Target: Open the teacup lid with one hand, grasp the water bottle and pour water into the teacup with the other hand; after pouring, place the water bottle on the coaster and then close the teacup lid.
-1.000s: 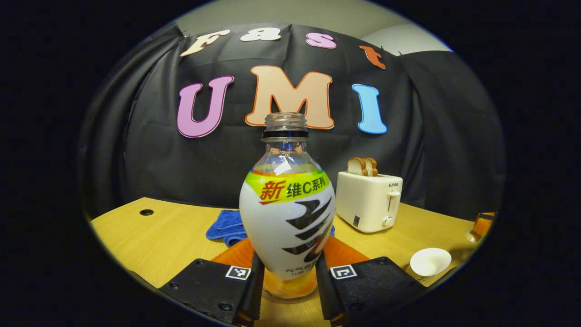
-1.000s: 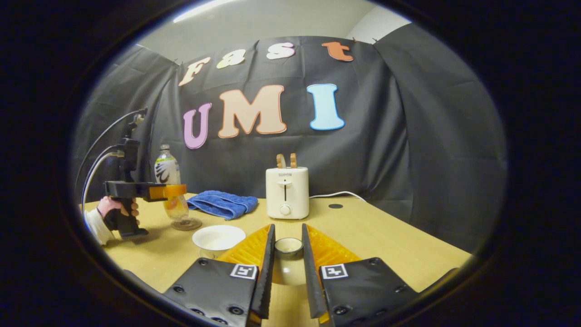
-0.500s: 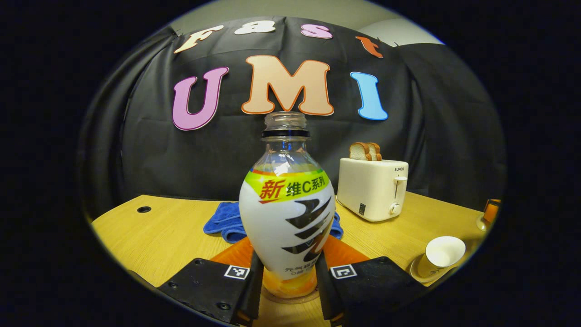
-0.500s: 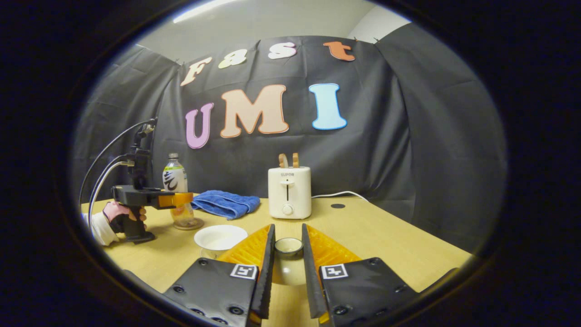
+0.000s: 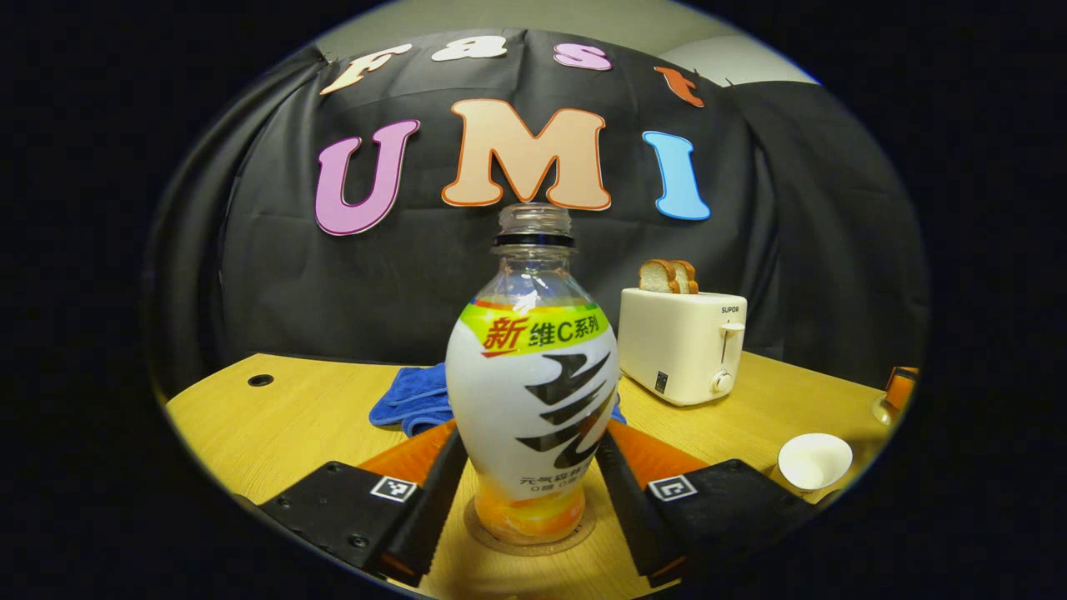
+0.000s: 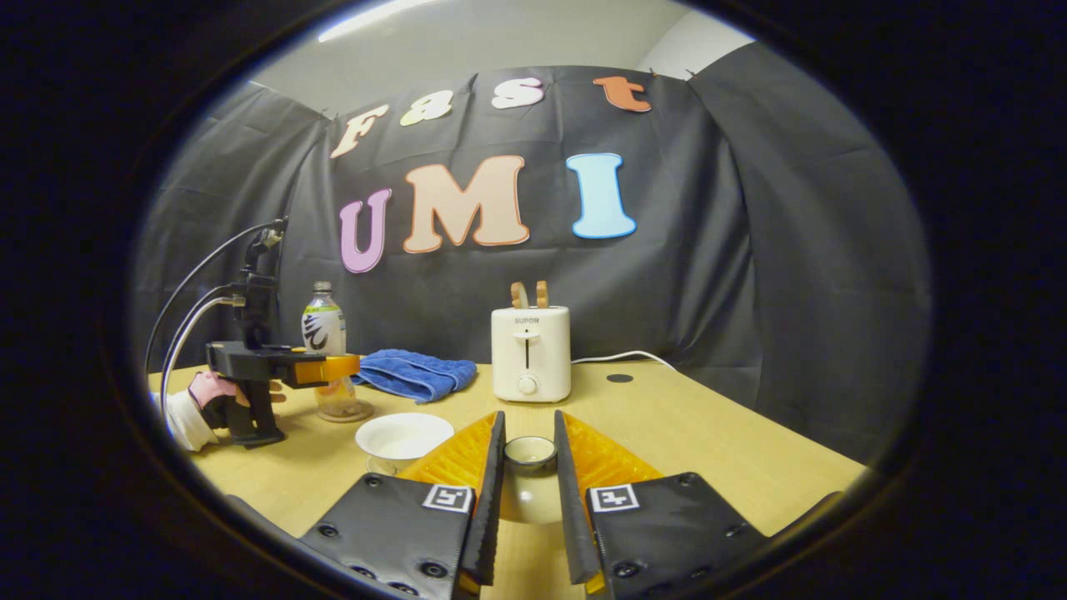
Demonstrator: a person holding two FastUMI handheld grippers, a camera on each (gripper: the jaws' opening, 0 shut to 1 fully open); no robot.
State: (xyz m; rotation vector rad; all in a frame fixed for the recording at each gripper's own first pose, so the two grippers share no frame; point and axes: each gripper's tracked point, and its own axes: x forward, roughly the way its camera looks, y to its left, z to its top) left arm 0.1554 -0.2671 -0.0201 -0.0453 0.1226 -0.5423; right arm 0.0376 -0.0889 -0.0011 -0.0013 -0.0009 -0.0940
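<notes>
Between the left gripper's [image 5: 527, 500] jaws, the bottle [image 5: 532, 392] is standing upright on the coaster [image 5: 529, 542]; those jaws are standing spread, with a gap on each side of the bottle, so the release looks done. To finish well, that gripper should be backing straight out along its own line, keeping both fingers off the bottle so it is not tipping. The right gripper [image 6: 527, 500] is pinching the lid [image 6: 528, 454] by its knob, jaws pressed against it, just right of the open cup [image 6: 403, 437] on the surface [image 6: 708, 433]. Lowering the lid level and centred over the rim before letting go should be seating it cleanly. Water level in the cup is hard to judge, and the lid's rim is hiding behind the fingers.
</notes>
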